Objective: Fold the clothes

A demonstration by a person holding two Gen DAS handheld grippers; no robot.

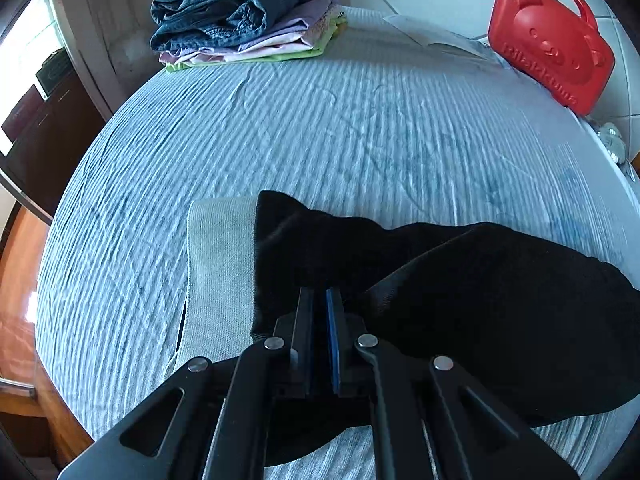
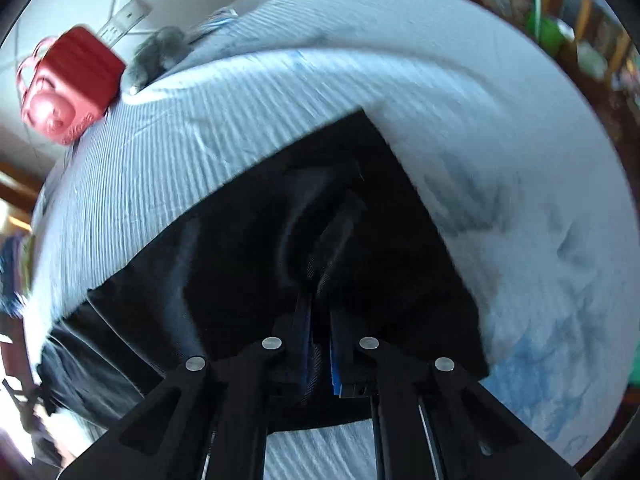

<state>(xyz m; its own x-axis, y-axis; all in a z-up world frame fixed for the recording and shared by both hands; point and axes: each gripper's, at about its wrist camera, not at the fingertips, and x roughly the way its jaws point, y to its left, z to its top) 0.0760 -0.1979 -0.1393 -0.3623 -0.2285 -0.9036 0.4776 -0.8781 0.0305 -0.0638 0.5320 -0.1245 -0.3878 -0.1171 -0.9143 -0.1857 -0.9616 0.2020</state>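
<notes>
A black garment (image 1: 460,280) with a wide grey waistband (image 1: 220,264) lies on the light blue striped cloth (image 1: 280,140) that covers the table. My left gripper (image 1: 320,300) is shut on a fold of the black fabric next to the waistband. In the right wrist view the same black garment (image 2: 248,248) spreads ahead, and my right gripper (image 2: 320,300) is shut on a bunched fold of it. That view is blurred by motion.
A stack of folded clothes (image 1: 240,20) with dark jeans on top sits at the far left of the table. A red plastic case (image 1: 552,40) stands at the far right, also in the right wrist view (image 2: 68,88). Wooden furniture edges the table.
</notes>
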